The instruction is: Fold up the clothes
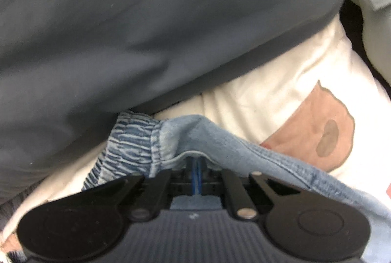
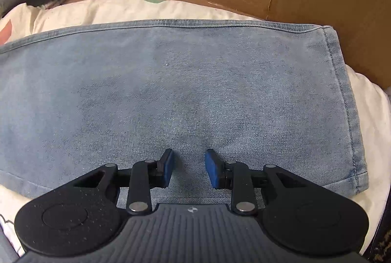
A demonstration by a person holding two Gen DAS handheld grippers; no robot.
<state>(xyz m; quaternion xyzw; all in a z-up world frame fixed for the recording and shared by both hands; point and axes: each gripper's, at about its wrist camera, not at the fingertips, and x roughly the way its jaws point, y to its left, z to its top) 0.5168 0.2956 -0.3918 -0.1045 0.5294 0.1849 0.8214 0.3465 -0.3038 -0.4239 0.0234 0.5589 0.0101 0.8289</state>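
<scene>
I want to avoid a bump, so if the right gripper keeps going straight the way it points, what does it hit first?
Most likely the jeans. The right gripper points down at the flat denim with open jaws, nothing between them. Whether its tips already touch the cloth is unclear.

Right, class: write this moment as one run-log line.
left gripper: shut on jeans | right gripper: open, pressing jeans leg | fold underway

No legible text, label, brand name or number found in either view. The only mark is a small pale emblem (image 2: 190, 209) on the ribbed grey body behind the right-hand tongs, too small to read; the left view's counterpart is blurred.
</scene>
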